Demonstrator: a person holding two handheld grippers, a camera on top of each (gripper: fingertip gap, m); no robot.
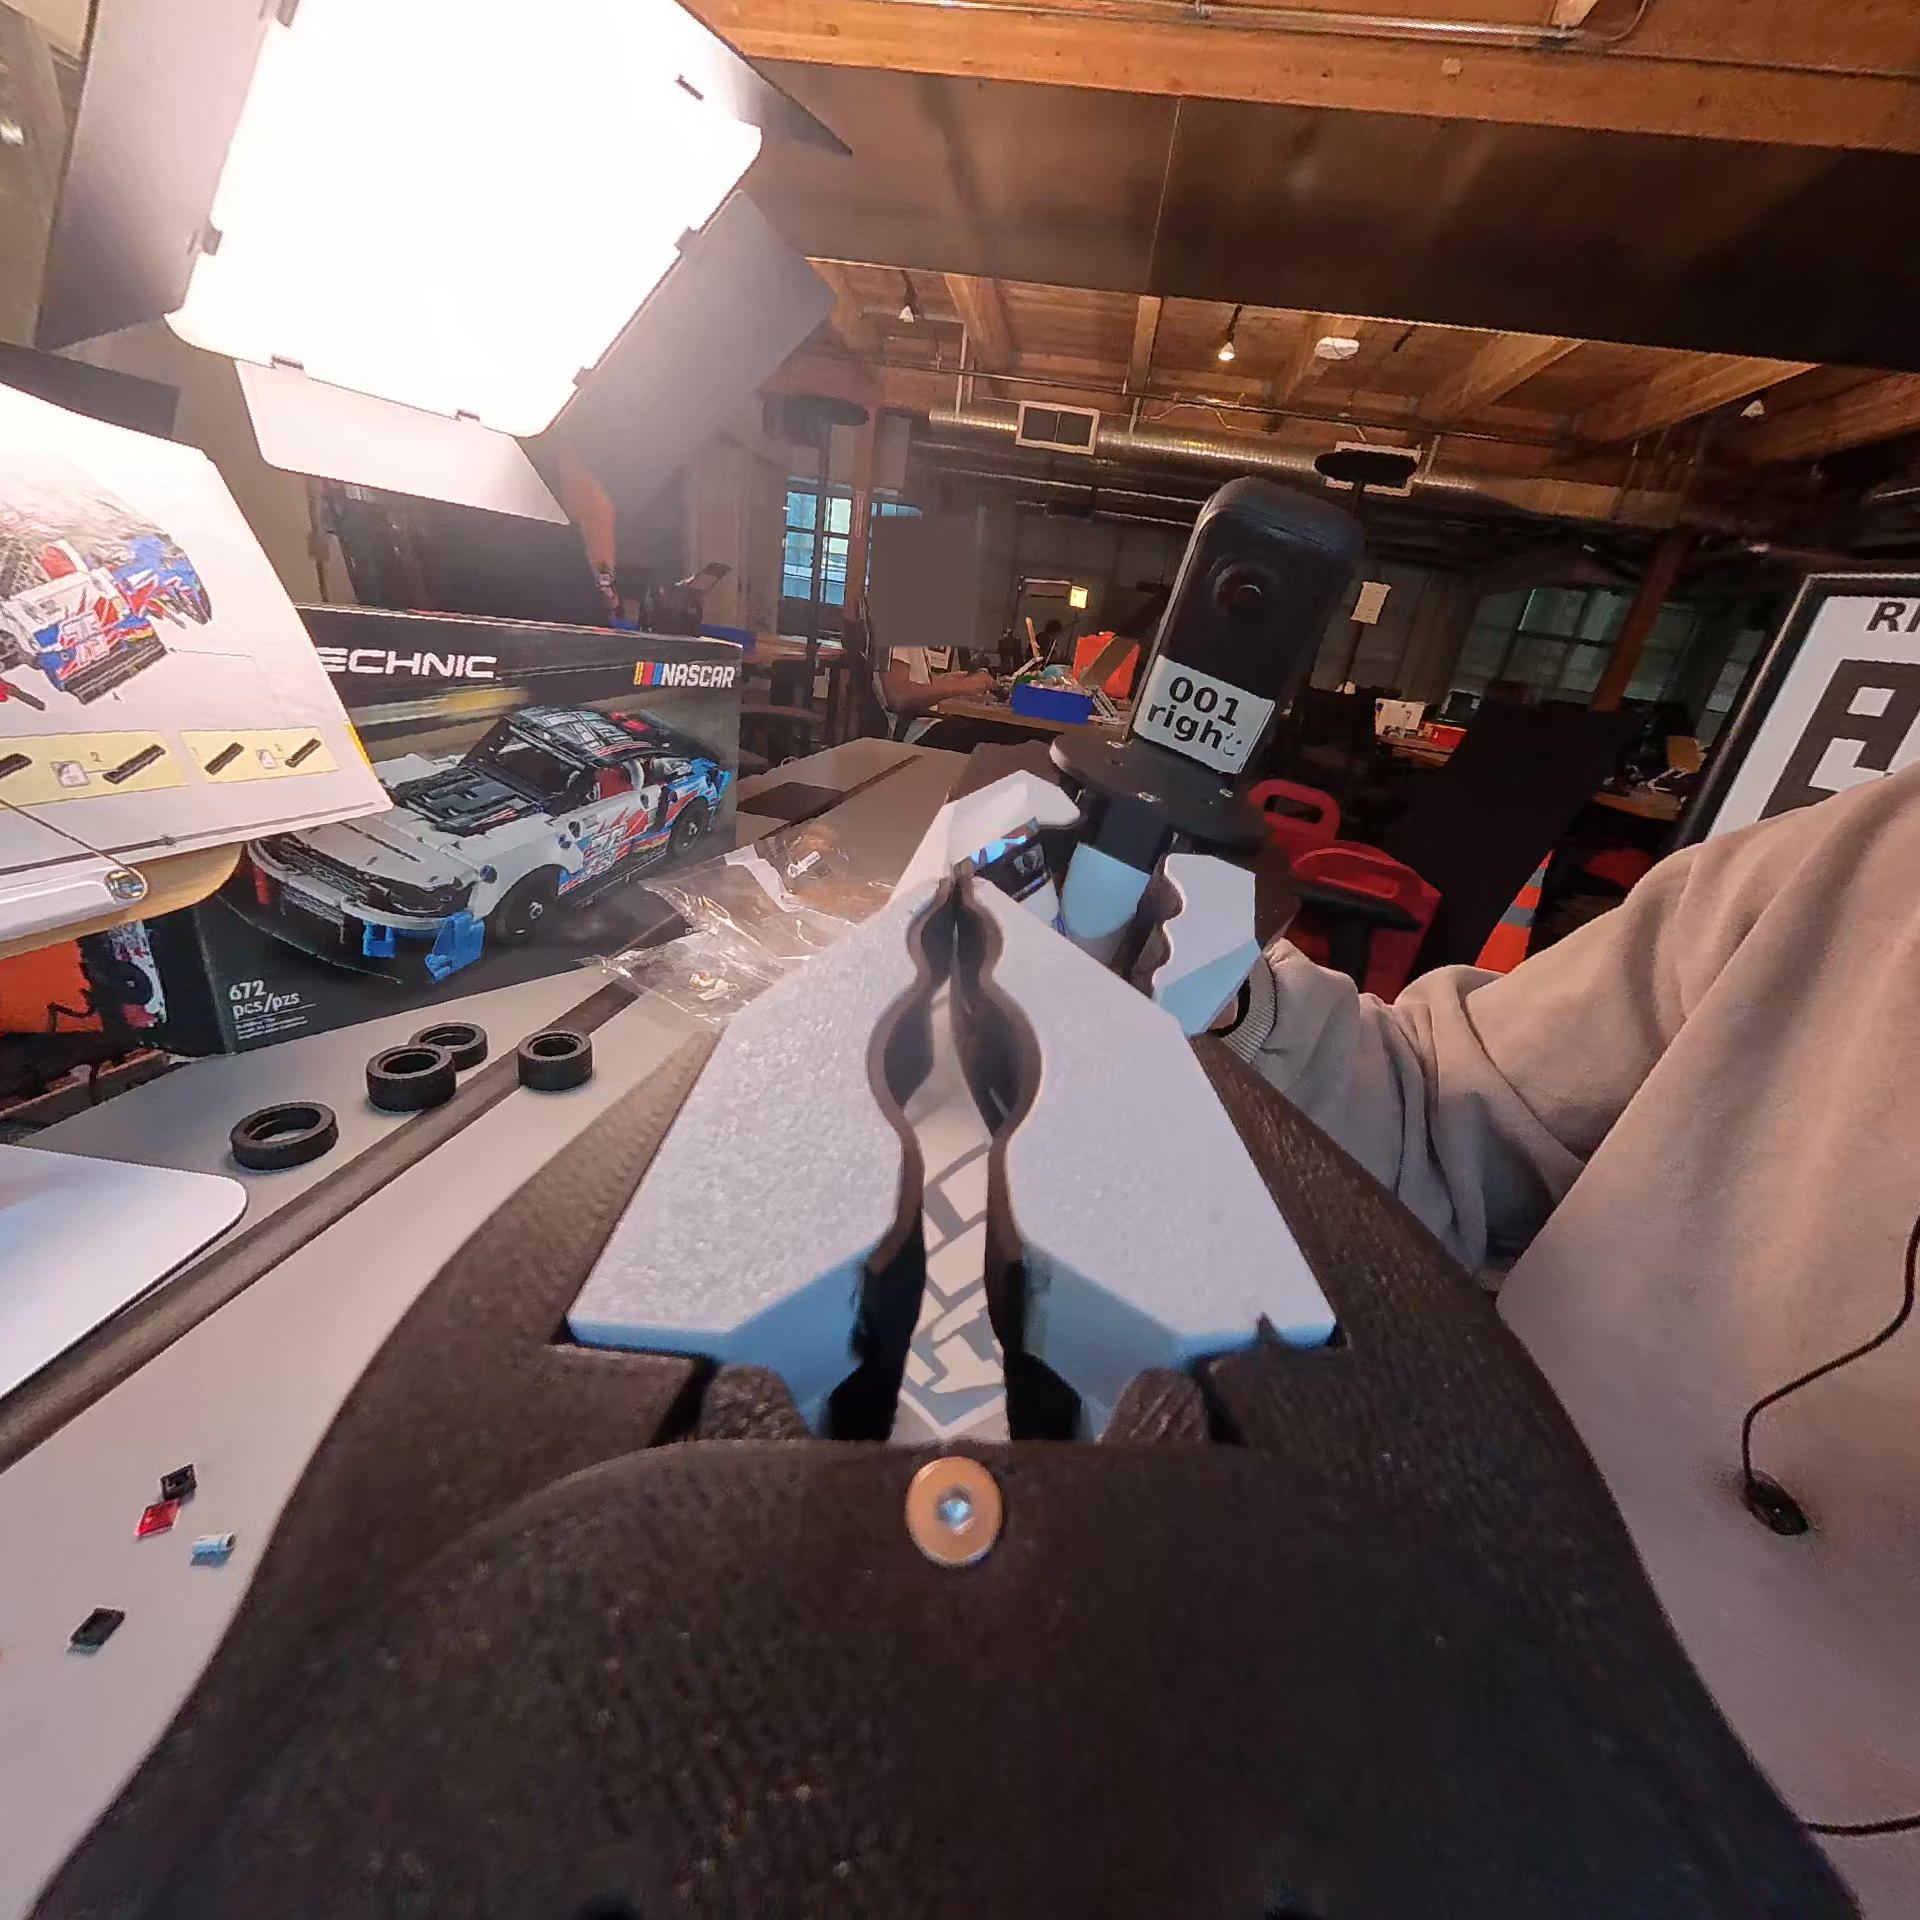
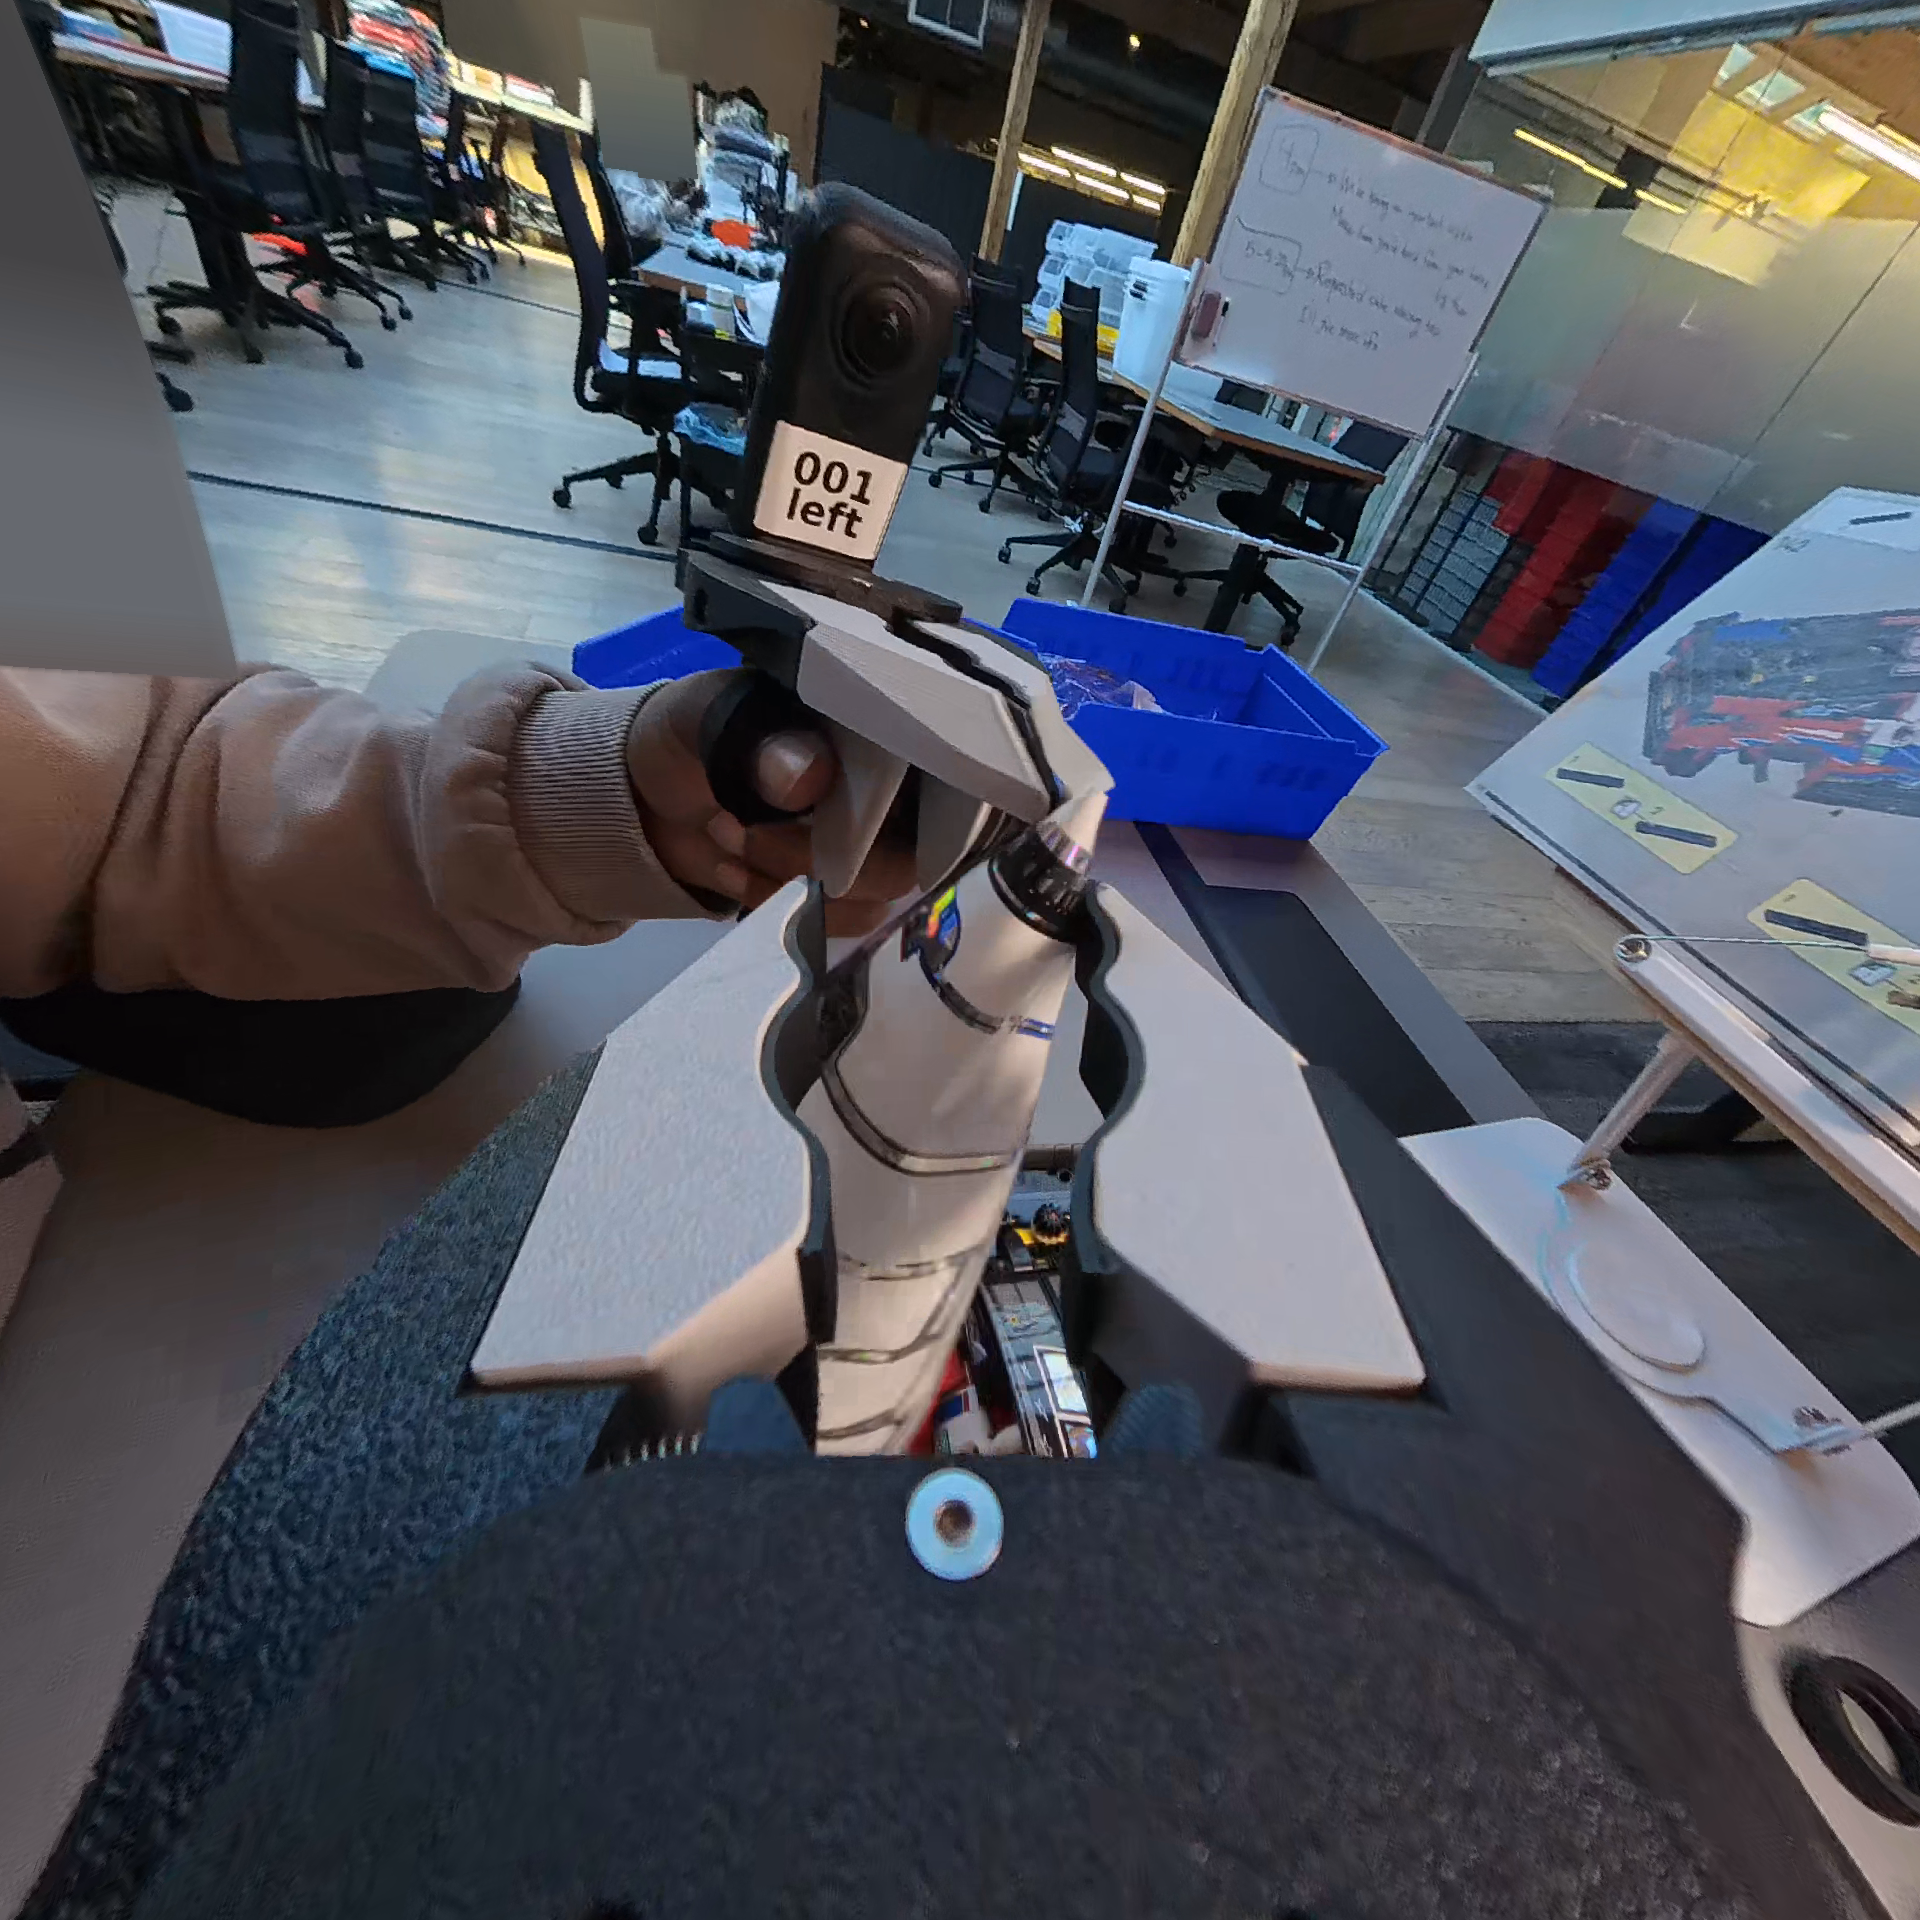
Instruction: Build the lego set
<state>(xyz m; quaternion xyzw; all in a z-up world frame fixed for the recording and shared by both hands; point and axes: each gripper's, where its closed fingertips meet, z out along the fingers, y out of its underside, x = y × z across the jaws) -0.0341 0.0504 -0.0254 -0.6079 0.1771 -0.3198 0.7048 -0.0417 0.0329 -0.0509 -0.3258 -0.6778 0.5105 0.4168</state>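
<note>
A white sticker sheet (image 2: 935,1091) with grey outlines runs lengthwise between the fingers of my right gripper (image 2: 951,914). Its jaws stand apart, and the sheet bows and touches the left finger. My left gripper (image 1: 956,883) faces the right one and is shut on the sheet's far end (image 1: 1003,831). It also shows in the right wrist view (image 2: 1049,821). The right gripper (image 1: 1143,935) shows beyond the left one's tips. Part of the Lego car (image 2: 1023,1340) shows below the sheet.
The set's box (image 1: 520,790) and the instruction booklet (image 1: 125,675) on its stand stand at the left. Three black tyres (image 1: 410,1075), a clear bag (image 1: 727,914) and small loose parts (image 1: 177,1507) lie on the grey table. A blue bin (image 2: 1195,727) sits beyond. My left and right fingertips are right by each other.
</note>
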